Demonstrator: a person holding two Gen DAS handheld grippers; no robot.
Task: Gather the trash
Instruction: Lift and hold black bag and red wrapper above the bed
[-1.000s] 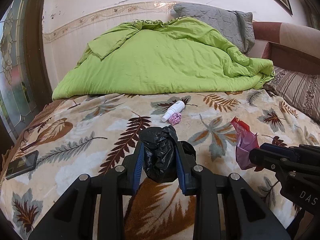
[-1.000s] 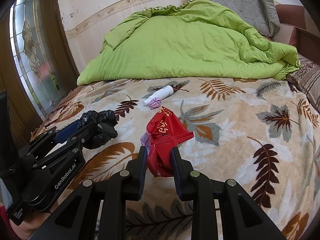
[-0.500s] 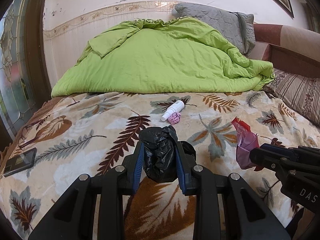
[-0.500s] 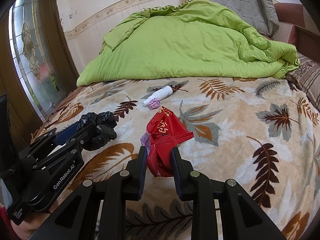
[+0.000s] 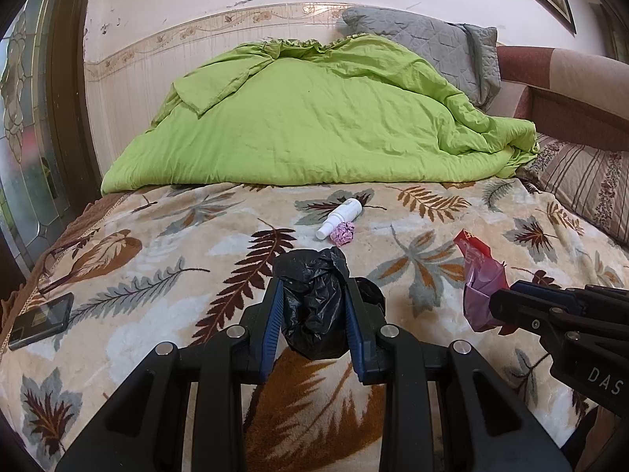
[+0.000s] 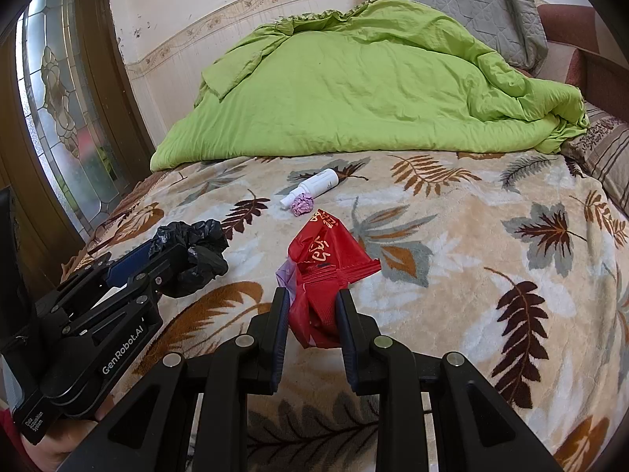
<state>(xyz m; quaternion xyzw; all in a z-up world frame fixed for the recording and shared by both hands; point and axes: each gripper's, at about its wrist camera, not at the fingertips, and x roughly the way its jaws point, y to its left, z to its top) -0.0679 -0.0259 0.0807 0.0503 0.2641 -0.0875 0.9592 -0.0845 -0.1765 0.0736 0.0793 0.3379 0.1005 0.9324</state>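
Observation:
My left gripper (image 5: 313, 306) is shut on a crumpled black plastic bag (image 5: 314, 306), held just above the leaf-patterned blanket (image 5: 157, 259); it also shows in the right wrist view (image 6: 192, 251). My right gripper (image 6: 310, 306) is shut on a red snack wrapper (image 6: 326, 263) with a bit of purple plastic; the wrapper also shows in the left wrist view (image 5: 481, 279). A white bottle (image 5: 341, 214) and a crumpled pink paper ball (image 5: 343, 233) lie together on the blanket farther ahead, also in the right wrist view, bottle (image 6: 314, 185) and ball (image 6: 301, 203).
A green duvet (image 5: 314, 126) is heaped at the far end with a grey pillow (image 5: 428, 47) behind it. A striped pillow (image 5: 585, 188) lies at the right. A dark phone (image 5: 41, 320) lies near the blanket's left edge. A glass door (image 6: 59, 118) stands at the left.
Both grippers keep their hold and barely move. The left wrist view has shifted slightly, so the phone sits a little farther right and lower.

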